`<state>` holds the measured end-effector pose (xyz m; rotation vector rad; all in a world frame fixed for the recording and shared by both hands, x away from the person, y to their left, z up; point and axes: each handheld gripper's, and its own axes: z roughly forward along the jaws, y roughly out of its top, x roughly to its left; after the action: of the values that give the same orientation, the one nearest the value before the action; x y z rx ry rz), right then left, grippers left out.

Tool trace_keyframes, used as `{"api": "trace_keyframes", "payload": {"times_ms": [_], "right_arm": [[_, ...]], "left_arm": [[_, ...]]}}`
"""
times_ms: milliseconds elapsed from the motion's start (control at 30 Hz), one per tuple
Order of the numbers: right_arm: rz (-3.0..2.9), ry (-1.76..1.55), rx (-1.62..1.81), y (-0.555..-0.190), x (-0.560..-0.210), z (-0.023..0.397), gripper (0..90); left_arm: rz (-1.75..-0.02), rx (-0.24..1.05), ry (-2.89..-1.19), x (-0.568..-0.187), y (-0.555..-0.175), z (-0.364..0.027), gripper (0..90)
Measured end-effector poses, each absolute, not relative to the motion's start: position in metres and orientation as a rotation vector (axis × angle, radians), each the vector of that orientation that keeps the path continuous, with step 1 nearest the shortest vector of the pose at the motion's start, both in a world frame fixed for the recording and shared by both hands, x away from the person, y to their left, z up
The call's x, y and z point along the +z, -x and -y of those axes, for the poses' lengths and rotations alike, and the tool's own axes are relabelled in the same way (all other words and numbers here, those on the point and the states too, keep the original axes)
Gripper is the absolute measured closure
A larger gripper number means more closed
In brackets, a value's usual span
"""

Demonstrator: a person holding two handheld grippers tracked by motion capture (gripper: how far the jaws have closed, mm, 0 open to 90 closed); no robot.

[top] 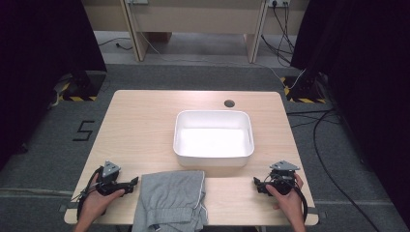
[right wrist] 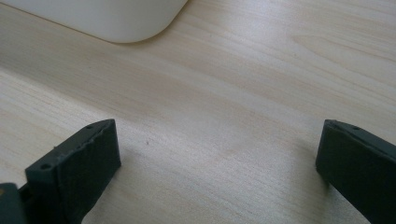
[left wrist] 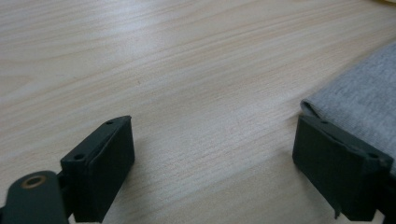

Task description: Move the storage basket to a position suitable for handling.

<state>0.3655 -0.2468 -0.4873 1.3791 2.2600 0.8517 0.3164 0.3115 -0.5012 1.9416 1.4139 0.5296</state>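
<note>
1. High view: a light wooden table (top: 140, 125) stands on a grey carpeted floor, with dark curtains at both sides. A folded grey garment (top: 169, 198), seemingly sweatpants with a drawstring, lies at the near edge of the table, a little left of the middle, and part of it hangs over that edge. Just beyond it stands a white rectangular tub (top: 213, 159), its near wall close to the garment's far edge. A small dark round hole (top: 229, 103) sits in the tabletop behind the tub.

2. High view, hands: the left tool (top: 131, 184) is held low over the table just left of the garment, its jaws pointing toward the cloth's left edge and close beside it. The right tool (top: 257, 185) is held at the near right of the table, well apart from the garment, its jaws pointing left.

3. Left gripper view: the left tool (left wrist: 212, 163) has its two black jaws spread wide, with bare wood between them and nothing gripped. The grey garment (left wrist: 359, 105) comes in from the right; its folded edge lies at the right-hand jaw, though I cannot tell if they touch.

4. Right gripper view: the right tool (right wrist: 217, 163) is likewise released, jaws wide apart over bare wood. A rounded corner of the white tub (right wrist: 116, 18) shows at the top left, apart from the jaws.
</note>
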Motion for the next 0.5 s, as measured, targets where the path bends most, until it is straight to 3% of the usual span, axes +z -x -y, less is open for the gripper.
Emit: {"api": "trace_keyframes", "payload": {"times_ms": [333, 400, 467, 500], "right_arm": [[-2.267, -1.364, 0.855, -0.3657, -0.4871, 0.2473, 1.8], [-2.265, -1.361, 0.868, -0.3649, -0.4865, 0.2475, 7.1], [-2.226, -1.369, 0.887, -0.3646, -0.4840, 0.2484, 24.1], [-2.215, -1.373, 0.899, -0.3647, -0.4817, 0.2493, 21.2]], "left_arm": [[-1.416, 0.528, -1.939, -0.5010, -0.3167, -0.3118, 12.6], [-1.419, 0.534, -1.939, -0.5006, -0.3159, -0.3116, 13.9], [-1.420, 0.528, -1.934, -0.5001, -0.3160, -0.3111, 14.6], [-1.423, 0.525, -1.930, -0.4992, -0.3165, -0.3109, 15.9]]}}
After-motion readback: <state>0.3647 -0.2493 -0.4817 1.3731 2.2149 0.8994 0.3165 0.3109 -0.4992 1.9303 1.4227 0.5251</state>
